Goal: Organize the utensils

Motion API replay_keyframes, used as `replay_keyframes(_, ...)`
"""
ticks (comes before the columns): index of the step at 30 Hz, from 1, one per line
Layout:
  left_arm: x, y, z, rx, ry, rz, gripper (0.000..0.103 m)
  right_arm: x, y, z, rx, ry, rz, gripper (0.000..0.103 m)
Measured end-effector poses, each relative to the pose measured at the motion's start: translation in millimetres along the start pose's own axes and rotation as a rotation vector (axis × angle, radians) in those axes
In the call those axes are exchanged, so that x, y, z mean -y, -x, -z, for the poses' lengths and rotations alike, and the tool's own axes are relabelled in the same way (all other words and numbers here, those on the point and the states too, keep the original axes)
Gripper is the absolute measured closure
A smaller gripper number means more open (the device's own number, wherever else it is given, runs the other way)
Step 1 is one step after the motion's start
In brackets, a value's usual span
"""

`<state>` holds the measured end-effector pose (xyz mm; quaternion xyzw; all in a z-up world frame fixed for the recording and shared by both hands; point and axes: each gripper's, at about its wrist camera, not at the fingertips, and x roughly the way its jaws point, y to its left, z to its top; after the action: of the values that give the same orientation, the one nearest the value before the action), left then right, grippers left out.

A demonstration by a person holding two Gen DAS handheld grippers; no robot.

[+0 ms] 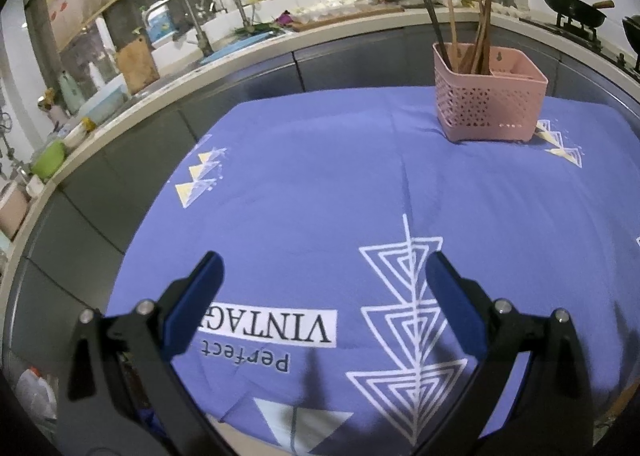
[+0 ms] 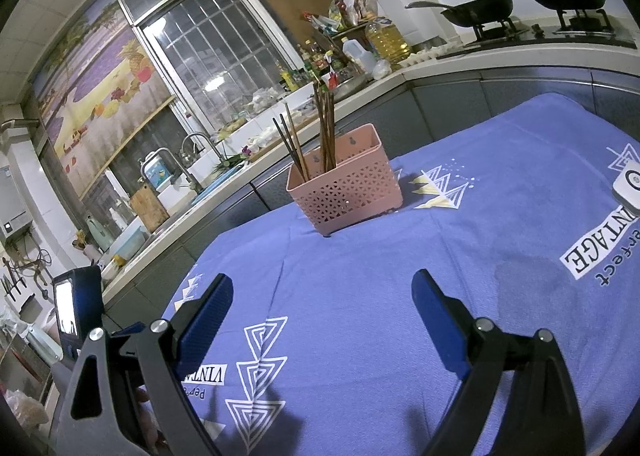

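A pink perforated basket stands at the far side of the blue cloth, holding several wooden chopsticks upright. In the right wrist view the same basket sits mid-frame with its chopsticks leaning inside. My left gripper hovers open over the near part of the cloth, nothing between its blue pads. My right gripper is also open and empty, well short of the basket. At the left edge of the right wrist view the back of the other gripper shows.
The table carries a blue printed cloth. A small white device lies on the cloth at the right. Behind runs a kitchen counter with a sink, bottles and woks on a stove.
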<state>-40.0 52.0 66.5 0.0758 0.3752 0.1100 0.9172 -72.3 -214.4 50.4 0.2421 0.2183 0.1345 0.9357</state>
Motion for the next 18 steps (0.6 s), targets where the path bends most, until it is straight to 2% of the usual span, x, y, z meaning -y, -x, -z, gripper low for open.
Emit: replay_keyframes(18, -12, 10, -8, 0.058, 0.044, -0.06, 0.006, -9, 6, 0, 0.003, 0.001, -0.01, 0.013)
